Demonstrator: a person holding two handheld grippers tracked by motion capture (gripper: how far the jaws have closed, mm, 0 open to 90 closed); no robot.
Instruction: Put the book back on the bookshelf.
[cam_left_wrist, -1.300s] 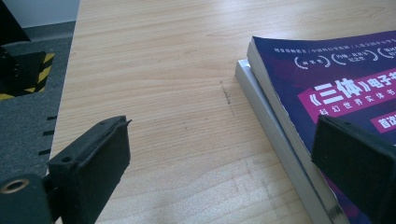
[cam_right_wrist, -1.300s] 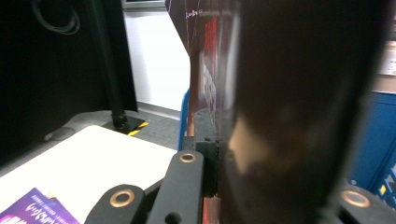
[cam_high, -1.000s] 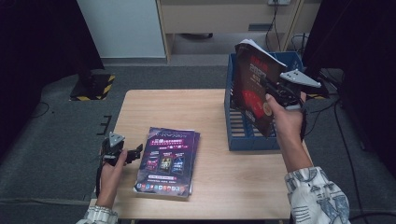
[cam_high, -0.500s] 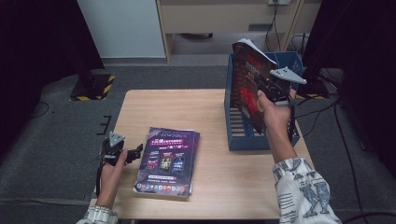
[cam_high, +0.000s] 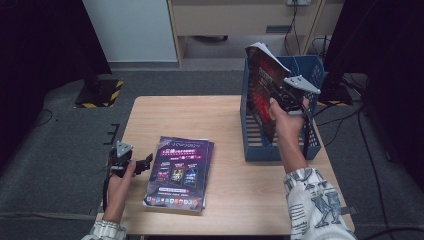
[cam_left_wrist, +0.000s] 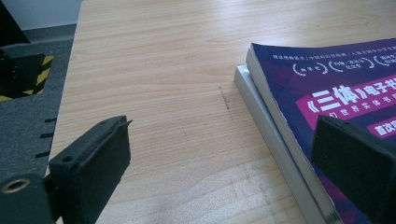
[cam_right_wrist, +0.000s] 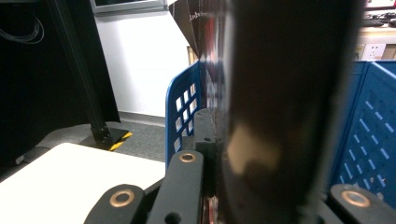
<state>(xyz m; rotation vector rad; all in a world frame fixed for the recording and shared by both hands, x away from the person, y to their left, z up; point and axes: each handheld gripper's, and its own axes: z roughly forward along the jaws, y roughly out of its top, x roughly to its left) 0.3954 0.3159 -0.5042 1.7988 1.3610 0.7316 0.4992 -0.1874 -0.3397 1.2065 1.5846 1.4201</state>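
While the left tongs (cam_high: 145, 162) gape empty beside the stacked books (cam_high: 180, 172), the right tongs (cam_high: 278, 96) clamp a dark book (cam_high: 261, 92).

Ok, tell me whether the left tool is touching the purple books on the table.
Apart. In the left gripper view the left tool stands open, bare tabletop between its jaws and the purple books lying beyond its right jaw.

table (cam_high: 220, 125): pale wood-grain top, smooth and matt, with faint dark scuffs
stacked books (cam_high: 179, 172): paper, the top purple cover glossy, page edges matt white
held book (cam_high: 260, 92): paper, dark cover with a slight sheen
crate (cam_high: 310, 75): blue plastic, slotted walls, smooth
left gripper (cam_left_wrist: 219, 154): matt black plastic jaws, brass-coloured metal insert
right gripper (cam_high: 280, 97): black plastic, brass-coloured rivets, grey plate on top
floor (cam_high: 60, 150): grey carpet, rough
sleeve (cam_high: 315, 205): patterned cloth
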